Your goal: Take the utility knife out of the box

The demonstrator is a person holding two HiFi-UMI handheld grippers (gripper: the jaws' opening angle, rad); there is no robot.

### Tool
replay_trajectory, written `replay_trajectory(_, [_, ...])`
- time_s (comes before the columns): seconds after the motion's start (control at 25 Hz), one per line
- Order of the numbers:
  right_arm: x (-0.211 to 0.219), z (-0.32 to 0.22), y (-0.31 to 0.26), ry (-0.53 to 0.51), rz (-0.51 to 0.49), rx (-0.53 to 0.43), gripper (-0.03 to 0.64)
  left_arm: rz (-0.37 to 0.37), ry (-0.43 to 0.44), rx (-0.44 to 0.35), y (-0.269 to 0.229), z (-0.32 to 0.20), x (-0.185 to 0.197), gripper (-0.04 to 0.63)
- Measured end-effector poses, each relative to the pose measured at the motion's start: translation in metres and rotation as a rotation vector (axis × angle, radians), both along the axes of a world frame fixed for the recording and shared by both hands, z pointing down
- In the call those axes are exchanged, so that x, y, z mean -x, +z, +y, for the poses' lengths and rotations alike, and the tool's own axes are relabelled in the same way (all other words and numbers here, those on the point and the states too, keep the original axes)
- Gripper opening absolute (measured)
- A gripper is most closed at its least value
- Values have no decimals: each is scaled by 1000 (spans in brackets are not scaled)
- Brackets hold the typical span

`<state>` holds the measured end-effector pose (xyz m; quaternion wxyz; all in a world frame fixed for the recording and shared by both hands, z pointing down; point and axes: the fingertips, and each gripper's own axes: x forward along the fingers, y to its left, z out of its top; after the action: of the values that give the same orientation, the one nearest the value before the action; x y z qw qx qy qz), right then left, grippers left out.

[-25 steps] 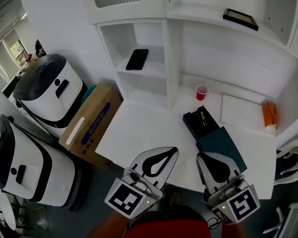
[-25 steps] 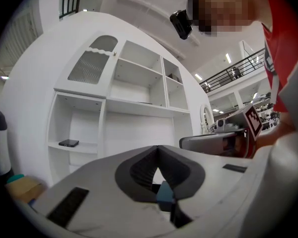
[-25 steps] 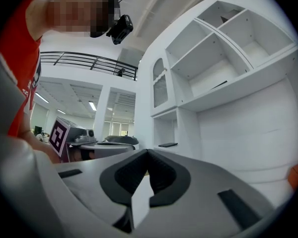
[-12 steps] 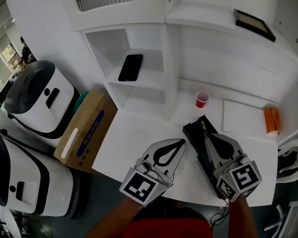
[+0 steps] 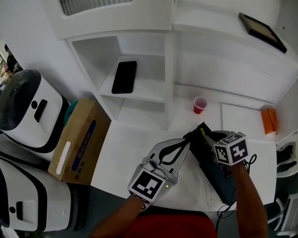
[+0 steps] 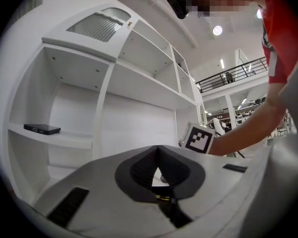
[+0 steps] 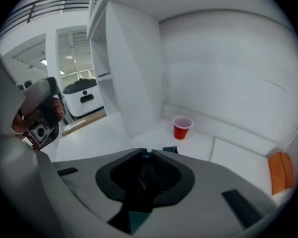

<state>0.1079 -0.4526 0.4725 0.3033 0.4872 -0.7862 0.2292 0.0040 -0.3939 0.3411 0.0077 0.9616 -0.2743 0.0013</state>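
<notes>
now our right gripper points into the black box, jaws just parting, empty; left gripper clenched empty.

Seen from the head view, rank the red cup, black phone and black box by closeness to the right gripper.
From the right gripper, whose jaws have just been opening, nothing between them:
1. Black box, just under it.
2. Red cup, behind on the table.
3. Black phone, on the left shelf.
</notes>
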Motion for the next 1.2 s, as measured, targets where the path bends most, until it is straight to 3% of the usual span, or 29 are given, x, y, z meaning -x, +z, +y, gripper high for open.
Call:
replay_trajectory(0.28, [-15, -12, 69, 1, 105, 338, 163, -6, 40, 1, 19, -24, -7, 17])
replay_trajectory(0.6, [-21, -19, 110, 36, 174, 535, 163, -33, 85, 37, 51, -48, -24, 15])
replay_trajectory(0.96, [-23, -17, 138, 58, 220, 642, 163, -25, 101, 55, 60, -45, -19, 15])
replay_trajectory(1.2, [-23, -16, 142, 47, 229, 637, 156, -12, 95, 67, 61, -46, -17, 17])
